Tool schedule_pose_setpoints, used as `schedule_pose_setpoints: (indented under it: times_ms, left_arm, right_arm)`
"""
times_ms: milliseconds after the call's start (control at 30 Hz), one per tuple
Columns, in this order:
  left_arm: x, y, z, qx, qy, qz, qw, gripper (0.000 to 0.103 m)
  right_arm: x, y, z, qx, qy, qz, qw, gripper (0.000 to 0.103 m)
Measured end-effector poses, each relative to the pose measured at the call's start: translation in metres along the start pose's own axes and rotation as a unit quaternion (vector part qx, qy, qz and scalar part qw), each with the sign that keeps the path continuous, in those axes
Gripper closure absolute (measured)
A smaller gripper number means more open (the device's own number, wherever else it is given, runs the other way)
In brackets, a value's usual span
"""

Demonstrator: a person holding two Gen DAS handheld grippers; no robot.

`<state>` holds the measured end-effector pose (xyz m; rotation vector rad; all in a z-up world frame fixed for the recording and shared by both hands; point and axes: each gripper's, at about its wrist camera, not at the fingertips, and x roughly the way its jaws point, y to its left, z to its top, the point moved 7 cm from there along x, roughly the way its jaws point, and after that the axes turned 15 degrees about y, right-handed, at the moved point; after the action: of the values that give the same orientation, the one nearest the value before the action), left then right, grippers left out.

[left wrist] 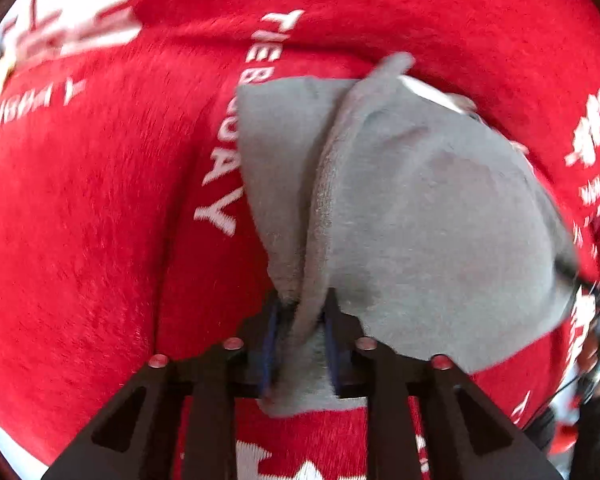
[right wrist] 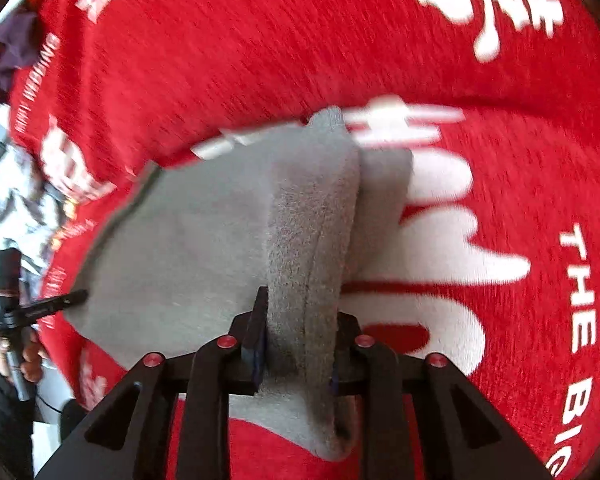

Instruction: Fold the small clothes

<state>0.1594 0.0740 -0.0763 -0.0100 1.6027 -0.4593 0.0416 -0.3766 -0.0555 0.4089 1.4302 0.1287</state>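
A red cloth (left wrist: 80, 220) with white printed lettering and characters fills nearly the whole of both views and covers the surface beneath the work; whether a bench lies under it cannot be told. On it, and partly lifted off it, is a small grey garment (left wrist: 420, 208) of soft, fleecy fabric, held stretched between the two tools, with a thick hemmed edge running up its middle and a white label near its far end. In the left wrist view the left tongs (left wrist: 300, 320) are pressed together on a bunched fold of the grey fabric, which spreads away up and to the right. In the right wrist view the right tongs (right wrist: 300, 320) pinch a thick rolled band of the same garment (right wrist: 204, 232), the rest fanning out to the left. At the left rim of the right view a hand (right wrist: 28, 356) grips the other tool, and a dark purple piece of clothing (right wrist: 12, 44) lies at the cloth's far edge.
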Motion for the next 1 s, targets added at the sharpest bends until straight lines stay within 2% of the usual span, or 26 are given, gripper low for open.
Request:
schedule_pose_setpoints:
  times_ms: [67, 100, 233, 300, 433, 467, 500, 533, 600, 667, 733, 767, 833, 1000]
  left_arm:
    - [-0.010, 0.007, -0.003, -0.021, -0.008, -0.022, 0.9995, 0.078]
    - [-0.019, 0.011, -0.006, -0.026, -0.017, -0.021, 0.9993, 0.078]
    - [-0.044, 0.015, -0.008, -0.022, -0.055, 0.030, 0.9978, 0.078]
    - [-0.050, -0.004, 0.000, -0.007, -0.069, 0.032, 0.9971, 0.078]
    - [-0.042, -0.075, 0.036, 0.041, -0.070, 0.006, 0.9966, 0.077]
    - [-0.037, -0.091, 0.046, 0.058, -0.073, 0.011, 0.9955, 0.056]
    - [-0.028, -0.105, 0.058, 0.076, -0.079, 0.031, 0.9935, 0.020]
    - [-0.022, -0.111, 0.072, 0.075, -0.093, 0.075, 0.9899, 0.012]
    - [-0.010, -0.108, 0.098, 0.060, -0.118, 0.139, 0.9814, 0.011]
    - [0.004, -0.084, 0.118, 0.022, -0.095, 0.162, 0.9819, 0.011]
    - [0.016, -0.037, 0.130, -0.051, -0.068, 0.189, 0.9783, 0.007]
    - [0.015, -0.020, 0.130, -0.074, -0.069, 0.165, 0.9812, 0.000]
    - [0.005, 0.008, 0.126, -0.121, -0.071, 0.117, 0.9831, 0.000]
    - [-0.033, 0.025, 0.118, -0.157, -0.117, 0.086, 0.9768, 0.000]
  right_arm:
    - [0.001, -0.006, -0.001, 0.008, -0.002, -0.013, 1.000, 0.051]
    - [-0.006, -0.012, -0.004, 0.014, -0.010, -0.012, 1.000, 0.048]
    - [-0.047, -0.033, -0.008, 0.049, -0.070, -0.037, 0.996, 0.045]
    - [-0.064, -0.035, -0.006, 0.051, -0.098, -0.055, 0.992, 0.045]
    - [-0.059, -0.008, 0.002, 0.020, -0.096, -0.063, 0.993, 0.045]
    - [-0.053, 0.002, 0.003, 0.008, -0.090, -0.063, 0.994, 0.045]
    - [-0.048, 0.009, 0.002, 0.000, -0.086, -0.060, 0.994, 0.045]
    - [-0.043, 0.017, 0.000, -0.007, -0.081, -0.056, 0.995, 0.045]
    - [-0.034, 0.028, -0.007, -0.018, -0.072, -0.060, 0.995, 0.045]
    - [-0.032, 0.032, -0.017, -0.029, -0.065, -0.062, 0.996, 0.045]
    - [-0.032, 0.030, -0.028, -0.037, -0.060, -0.066, 0.995, 0.045]
    - [-0.031, 0.025, -0.033, -0.038, -0.057, -0.071, 0.995, 0.045]
    - [-0.032, 0.016, -0.037, -0.034, -0.054, -0.080, 0.995, 0.045]
    - [-0.041, 0.010, -0.020, -0.029, -0.074, -0.088, 0.993, 0.044]
